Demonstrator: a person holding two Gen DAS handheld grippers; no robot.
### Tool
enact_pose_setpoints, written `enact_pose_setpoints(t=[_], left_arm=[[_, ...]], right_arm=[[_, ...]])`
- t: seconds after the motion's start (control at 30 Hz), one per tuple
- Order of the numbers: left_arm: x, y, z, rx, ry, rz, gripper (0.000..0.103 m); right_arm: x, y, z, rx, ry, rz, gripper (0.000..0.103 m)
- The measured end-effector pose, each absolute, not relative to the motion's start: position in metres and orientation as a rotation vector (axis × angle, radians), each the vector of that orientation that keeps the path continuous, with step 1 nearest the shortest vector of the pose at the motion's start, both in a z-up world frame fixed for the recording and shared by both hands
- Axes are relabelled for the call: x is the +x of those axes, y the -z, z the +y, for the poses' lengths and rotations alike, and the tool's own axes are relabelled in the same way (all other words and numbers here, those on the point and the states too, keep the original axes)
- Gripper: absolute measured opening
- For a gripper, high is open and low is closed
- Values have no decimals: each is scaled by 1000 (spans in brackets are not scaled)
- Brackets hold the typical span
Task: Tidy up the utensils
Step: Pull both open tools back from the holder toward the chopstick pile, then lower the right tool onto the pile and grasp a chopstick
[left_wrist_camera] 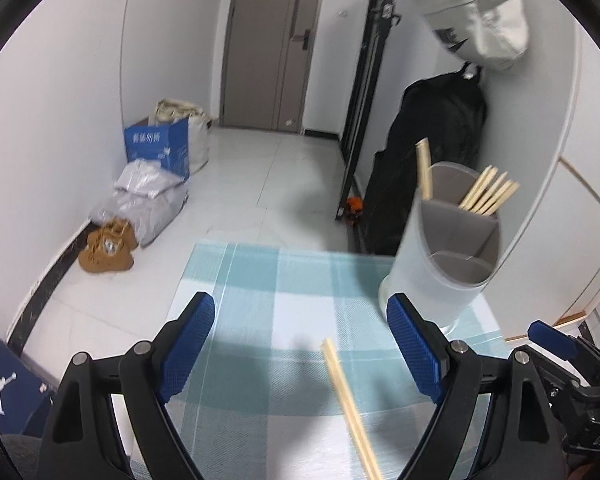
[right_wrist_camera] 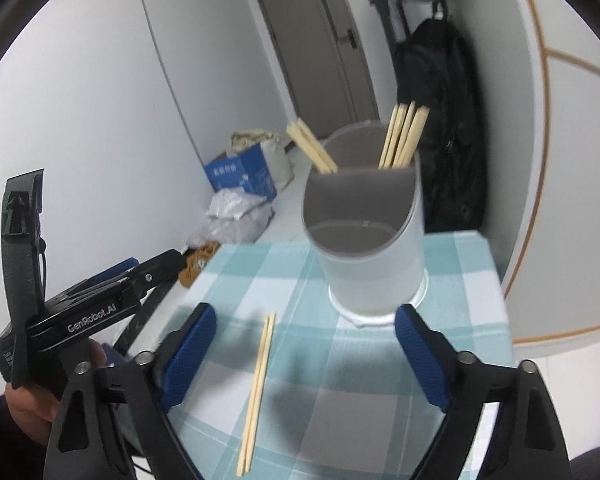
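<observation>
Pair of wooden chopsticks [right_wrist_camera: 258,394], lower centre of frame on the checked counter [right_wrist_camera: 460,264] before the compartmented holder [right_wrist_camera: 374,248]: likely light, stiff, slim, best pinched mid-length; left claw [left_wrist_camera: 300,348] and right claw [right_wrist_camera: 304,356] both wide open, empty.

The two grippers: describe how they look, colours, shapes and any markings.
Both are alike. The left gripper and right gripper have black, angular plastic fingers with silver pivot bolts and ribbed blue pads. Seen from the right wrist view, the left one's black body carries white lettering reading GenRobot.AI. The hand gripping it shows a dark sleeve at the wrist.
</observation>
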State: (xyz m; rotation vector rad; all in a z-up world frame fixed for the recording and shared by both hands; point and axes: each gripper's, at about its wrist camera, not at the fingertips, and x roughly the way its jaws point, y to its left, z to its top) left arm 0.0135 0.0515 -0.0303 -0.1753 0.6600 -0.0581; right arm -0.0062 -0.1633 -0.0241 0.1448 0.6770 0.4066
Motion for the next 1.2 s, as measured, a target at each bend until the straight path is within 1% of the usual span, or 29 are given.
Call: enact_pose_setpoints(t=[0.03,0.1,0.2,0.27,0.3,0.33,0.37,0.43,0.53,0.6,0.77,0.83,0.93,1.1,1.17,1.2], left_arm=[[15,33,56,-186,54,667,85],[19,38,67,-211,21,676,85],[23,39,82,-259,-18,678,85],[28,40,93,-305,-22,683,85],[30,40,100,-325,-27,686,85],[30,41,102,-332,-31,690,85],[32,41,106,-345,-33,696,85],[34,42,111,-366,-32,711,85],[34,44,116,-385,-32,713,85],[34,45,121,-383,-53,703,85],[32,41,137,-422,-86,689,85],[34,44,148,-464,-89,697,85],[36,48,158,-519,-93,708,85],[40,54,167,-567,-109,728,85],[41,55,169,-577,-108,736,85],[41,55,170,-577,-111,737,85]], right_arm=[[-3,29,-160,135,-414,703,74],[1,38,-152,110,-422,747,71],[9,52,-139,78,-434,805,61],[16,59,-130,51,-434,844,60],[20,63,-124,39,-439,865,54],[22,66,-120,31,-445,876,51],[26,69,-114,12,-452,894,50],[34,75,-101,-30,-462,923,36],[46,84,-85,-77,-472,962,33],[56,90,-76,-102,-469,989,30],[75,104,-51,-187,-472,1042,27],[82,109,-43,-228,-459,1065,21],[93,119,-35,-225,-451,1118,19],[102,119,-27,-273,-412,1115,17],[105,118,-23,-295,-395,1122,14],[107,118,-21,-316,-379,1128,10]])
